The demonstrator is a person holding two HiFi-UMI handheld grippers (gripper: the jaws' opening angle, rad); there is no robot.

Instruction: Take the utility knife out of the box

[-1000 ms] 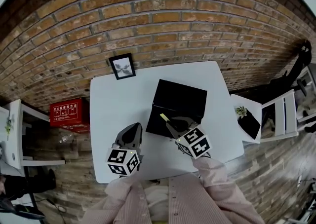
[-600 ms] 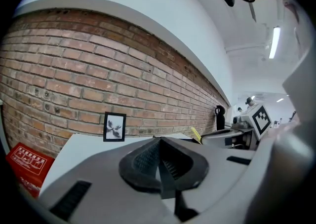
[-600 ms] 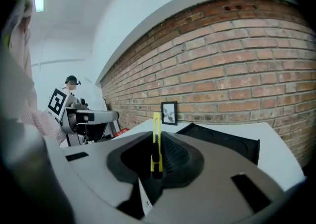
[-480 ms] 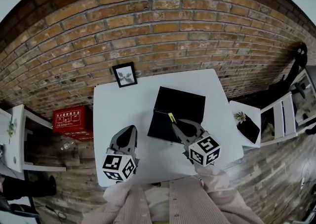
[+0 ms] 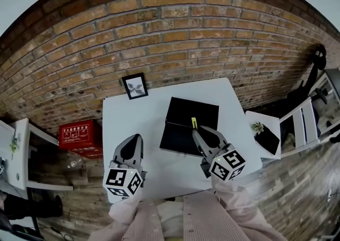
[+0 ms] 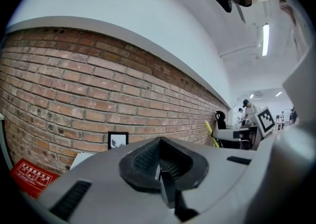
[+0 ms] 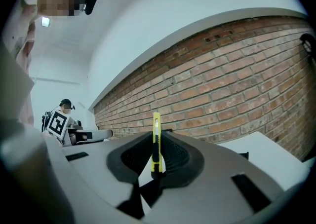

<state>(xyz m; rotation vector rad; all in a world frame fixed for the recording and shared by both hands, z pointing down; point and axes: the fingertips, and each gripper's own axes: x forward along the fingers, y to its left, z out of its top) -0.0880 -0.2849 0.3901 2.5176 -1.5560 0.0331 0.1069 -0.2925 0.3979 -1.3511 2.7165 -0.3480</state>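
Yellow plastic marks the utility knife, and we see it pinched edge-on between the black ribbed pads of the right gripper, standing upright with the brick wall behind it. Any print on its body is too small for us to read. From the head view the knife shows against the open black box, over the fold between lid and tray, and the right gripper reaches in from the near right edge of the white table. The box lies toward the table's far right corner. The left gripper is over the near left part of the table, its jaws pressed together on nothing. Both grippers carry cubes with black-and-white square markers. A small framed picture stands at the far left edge of the table. Beside the table's left edge, on the floor, is a red case with white characters that we cannot read.
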